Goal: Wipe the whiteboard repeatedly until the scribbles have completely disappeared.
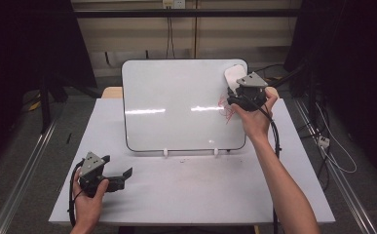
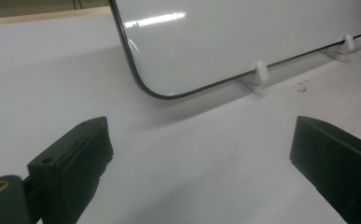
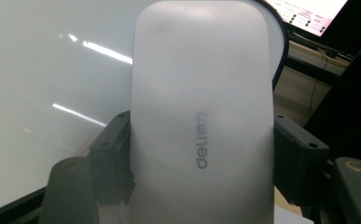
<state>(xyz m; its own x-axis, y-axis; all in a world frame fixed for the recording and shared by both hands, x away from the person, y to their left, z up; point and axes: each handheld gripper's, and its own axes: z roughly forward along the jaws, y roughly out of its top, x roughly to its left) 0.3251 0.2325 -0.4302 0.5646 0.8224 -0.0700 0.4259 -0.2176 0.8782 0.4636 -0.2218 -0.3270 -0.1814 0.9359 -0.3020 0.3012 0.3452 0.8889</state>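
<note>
- The whiteboard (image 1: 176, 105) stands tilted at the back of the table (image 1: 191, 190), on 2 clips (image 1: 166, 152).
- The eraser (image 1: 234, 75) lies against its upper right corner, above scribbles (image 1: 226, 109).
- The left gripper (image 1: 109, 174) sits at the table's front left.

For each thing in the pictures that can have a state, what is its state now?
whiteboard: propped up tilted on two white feet; red marks near its right edge
eraser: clamped between the right gripper's jaws, at the board's upper right corner
right gripper: shut on the eraser
left gripper: open, nothing between its jaws, low over the table
</note>
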